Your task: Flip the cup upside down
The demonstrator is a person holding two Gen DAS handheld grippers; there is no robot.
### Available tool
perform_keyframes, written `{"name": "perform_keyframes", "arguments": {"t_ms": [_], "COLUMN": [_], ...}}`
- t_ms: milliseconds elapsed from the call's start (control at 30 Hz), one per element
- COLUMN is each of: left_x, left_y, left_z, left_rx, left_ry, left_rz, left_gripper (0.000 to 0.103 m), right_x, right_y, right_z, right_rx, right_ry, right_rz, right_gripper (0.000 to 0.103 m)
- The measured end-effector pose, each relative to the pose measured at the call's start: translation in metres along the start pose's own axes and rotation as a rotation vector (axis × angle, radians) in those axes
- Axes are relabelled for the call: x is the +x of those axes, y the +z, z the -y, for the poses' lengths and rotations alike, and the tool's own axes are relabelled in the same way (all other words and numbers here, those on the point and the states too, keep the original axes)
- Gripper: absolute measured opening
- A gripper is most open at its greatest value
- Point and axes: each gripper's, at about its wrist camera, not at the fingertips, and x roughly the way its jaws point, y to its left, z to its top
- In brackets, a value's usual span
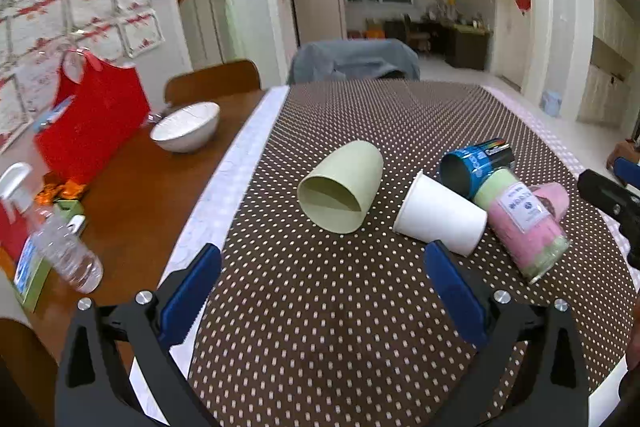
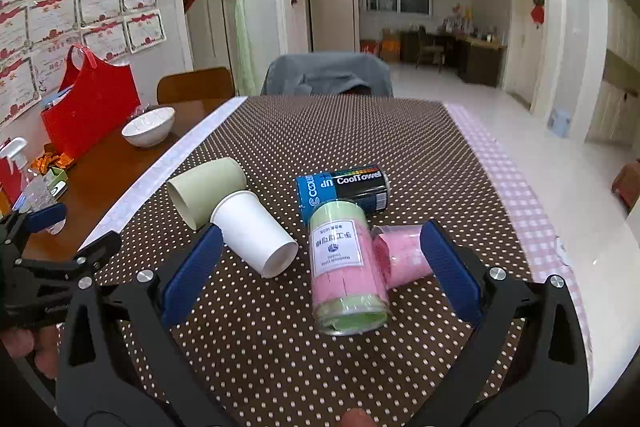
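Cups lie tipped over on the dotted brown tablecloth (image 1: 340,307) in front of me, none of them gripped. My left gripper (image 1: 322,291) hovers above the near edge of the cloth, its blue pads spread wide with nothing between them; the green cup (image 1: 340,187) rests on its side just beyond, mouth turned toward me. To its right the white paper cup (image 1: 440,219) also lies on its side, its rim toward the green cup and its base touching a pink and green jar (image 1: 524,227) that has toppled beside it. A blue and black can (image 1: 476,167) lies farther back. My right gripper (image 2: 320,263) likewise hangs open over the cloth, its pads flanking the jar and a pink cup (image 2: 404,255) without touching them. A white bowl (image 1: 186,127) and red bag (image 1: 92,119) sit on the bare wood at far left.
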Motion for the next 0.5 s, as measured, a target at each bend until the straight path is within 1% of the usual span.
{"name": "perform_keyframes", "arguments": {"t_ms": [67,200,333,500], "left_x": [0.014,0.043,0.081,0.119], "left_y": [0.007,0.024,0.042,0.058], "left_z": [-0.001,-0.003,-0.002,-0.002], "left_rx": [0.01,0.034,0.052,0.114], "left_ry": [0.002,-0.022,-0.062,-0.079], "left_rz": [-0.021,-0.067,-0.146,-0.224], "left_gripper": [0.099,0.099,0.099,0.099], "right_x": [0.013,0.034,0.054,0.074], "right_y": [0.006,0.015,0.022,0.03], "right_z": [0.002,0.004,0.006,0.01], "right_rx": [0.0,0.008,0.011,0.019], "right_ry": [-0.006,-0.001,-0.004,-0.008], "right_rz": [-0.024,-0.06,-0.094,-0.118], "right_gripper": [0.097,0.097,0.097,0.097]}}
